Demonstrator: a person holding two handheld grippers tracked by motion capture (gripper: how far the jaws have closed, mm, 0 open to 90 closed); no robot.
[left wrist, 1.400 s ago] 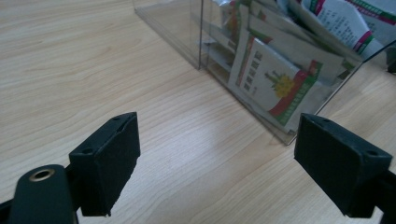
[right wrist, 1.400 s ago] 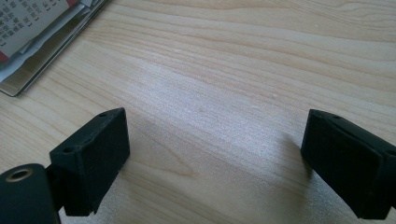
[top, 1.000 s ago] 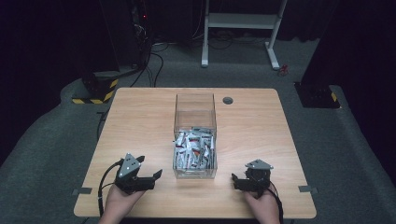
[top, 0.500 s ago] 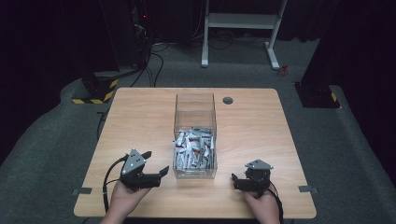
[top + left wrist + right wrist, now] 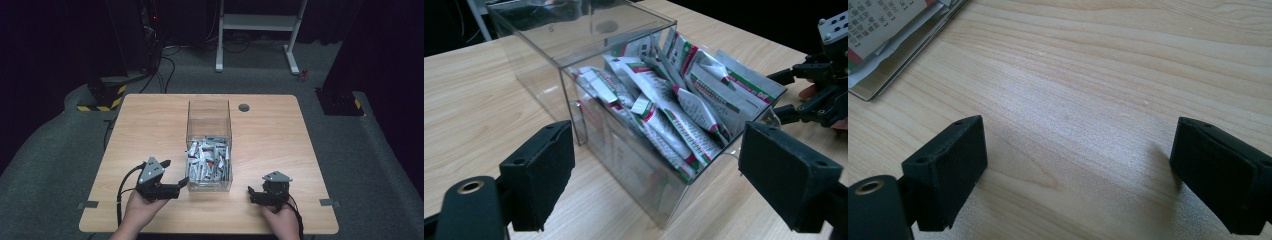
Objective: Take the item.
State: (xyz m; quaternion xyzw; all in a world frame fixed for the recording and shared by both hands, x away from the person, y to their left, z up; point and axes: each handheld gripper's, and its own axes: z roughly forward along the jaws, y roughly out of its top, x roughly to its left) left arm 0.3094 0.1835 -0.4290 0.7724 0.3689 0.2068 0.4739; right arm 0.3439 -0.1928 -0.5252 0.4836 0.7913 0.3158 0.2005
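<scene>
A clear plastic box (image 5: 209, 117) stands mid-table, its near half packed with several white sachets (image 5: 207, 159) printed in red and green. My left gripper (image 5: 174, 172) is open just left of the box's near corner, jaws pointing at it. In the left gripper view the box (image 5: 574, 60) and sachets (image 5: 674, 100) fill the gap between the wide-apart jaws (image 5: 659, 187). My right gripper (image 5: 251, 194) rests open on the table near the front edge, right of the box. Bare wood lies between its jaws (image 5: 1078, 175), and the box corner (image 5: 893, 65) sits at upper left.
The wooden table (image 5: 150, 125) has a round grommet hole (image 5: 244, 107) behind the box. Beyond the table are a white desk frame (image 5: 255, 22) and a yellow-black striped base (image 5: 102, 97) on grey carpet. The right gripper (image 5: 824, 85) appears past the box.
My left gripper has moved right and forward, closing in on the box's near-left corner. The right gripper has stayed put.
</scene>
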